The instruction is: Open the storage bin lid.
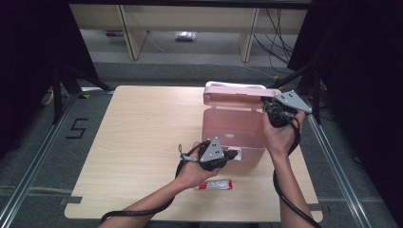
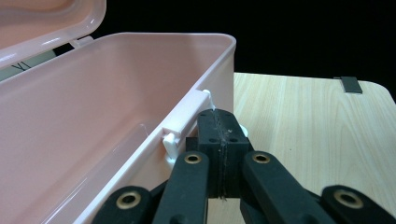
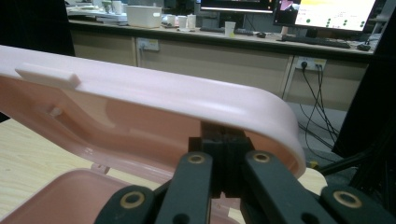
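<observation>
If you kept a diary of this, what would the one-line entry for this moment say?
pink box: open | lid: raised, right gripper under its rim | left gripper: shut at front latch | red packet: on table

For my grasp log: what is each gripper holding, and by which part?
Left gripper pinches the white latch on the pink box front; right gripper grips the lid rim.

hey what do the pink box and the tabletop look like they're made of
Pink box: looks like moulded plastic, smooth and faintly glossy; its thin walls let some light through, and the rim, corners and white latch are rounded. Its raised lid looks the same.
Tabletop: pale wood grain, matte; whether solid wood or printed laminate cannot be told.
</observation>
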`<state>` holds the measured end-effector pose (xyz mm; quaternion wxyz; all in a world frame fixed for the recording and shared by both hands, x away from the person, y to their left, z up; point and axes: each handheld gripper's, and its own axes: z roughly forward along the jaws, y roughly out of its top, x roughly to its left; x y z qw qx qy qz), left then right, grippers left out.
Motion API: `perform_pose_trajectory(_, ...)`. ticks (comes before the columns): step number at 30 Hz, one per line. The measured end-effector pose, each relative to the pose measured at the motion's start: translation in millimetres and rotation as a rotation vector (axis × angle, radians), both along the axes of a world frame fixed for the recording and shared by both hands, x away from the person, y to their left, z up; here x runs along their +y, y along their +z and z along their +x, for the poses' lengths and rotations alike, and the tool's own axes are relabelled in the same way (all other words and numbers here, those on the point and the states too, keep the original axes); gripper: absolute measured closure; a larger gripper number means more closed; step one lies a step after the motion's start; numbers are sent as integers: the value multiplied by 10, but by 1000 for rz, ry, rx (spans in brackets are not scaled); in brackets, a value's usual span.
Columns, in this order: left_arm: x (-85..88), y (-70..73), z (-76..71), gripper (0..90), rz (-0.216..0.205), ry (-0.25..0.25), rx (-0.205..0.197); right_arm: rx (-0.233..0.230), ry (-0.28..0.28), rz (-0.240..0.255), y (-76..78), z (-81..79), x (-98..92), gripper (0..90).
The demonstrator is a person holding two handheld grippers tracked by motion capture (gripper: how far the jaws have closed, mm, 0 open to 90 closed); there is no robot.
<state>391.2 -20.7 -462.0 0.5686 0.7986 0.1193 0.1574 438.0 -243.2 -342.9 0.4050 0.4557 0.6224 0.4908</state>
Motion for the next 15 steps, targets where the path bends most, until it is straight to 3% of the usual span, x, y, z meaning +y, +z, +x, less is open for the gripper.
perform_pose_trajectory(1, 0, 0, 0, 892, -1, 0, 1, 13, -6, 18, 2, -6, 14, 900)
perform_pose_trajectory(2, 0, 0, 1, 893, -1, 0, 1, 3, 2, -7, 9, 5, -4, 900)
perform_pose_trajectory(7, -1, 1, 2, 892, -1, 0, 1, 3, -6, 13, 9, 24, 11, 900)
perform_pose_trajectory(9, 0, 0, 2, 892, -1, 0, 1, -9, -3, -10, 16, 39, -3, 900)
perform_pose_trajectory(15, -1, 2, 3, 892, -2, 0, 2, -5, -5, -4, 28, 60, 4, 900)
